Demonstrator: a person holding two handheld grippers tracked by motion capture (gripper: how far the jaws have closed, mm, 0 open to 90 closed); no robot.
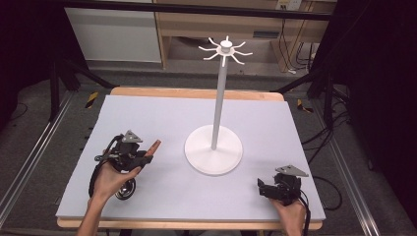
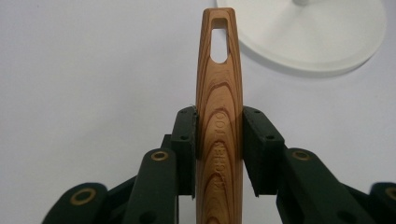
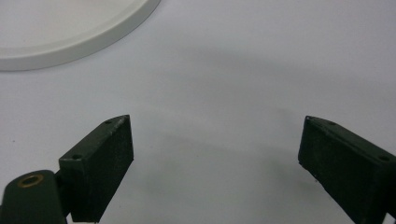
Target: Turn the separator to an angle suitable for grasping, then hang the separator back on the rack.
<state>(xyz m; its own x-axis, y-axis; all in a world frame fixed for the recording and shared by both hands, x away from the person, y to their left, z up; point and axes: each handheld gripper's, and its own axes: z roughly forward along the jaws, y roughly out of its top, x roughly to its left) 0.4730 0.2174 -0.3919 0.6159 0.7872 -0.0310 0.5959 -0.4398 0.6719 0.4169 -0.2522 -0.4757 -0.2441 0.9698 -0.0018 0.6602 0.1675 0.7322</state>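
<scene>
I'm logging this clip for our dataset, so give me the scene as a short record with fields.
surface: grey table mat
held item: wooden handle with a hanging slot at its tip
left gripper: shut on the wooden handle, lifted off the mat
right gripper: open, nothing between its jaws, low over the mat
stand: white hook stand, upright, hooks bare

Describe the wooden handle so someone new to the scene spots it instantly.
Start at the white stand mid-table. Go left to the left tongs: the wooden handle is clamped between them, pointing at the stand's base. It's the only wood-grained piece, with a slotted hanging hole at its tip.
</scene>
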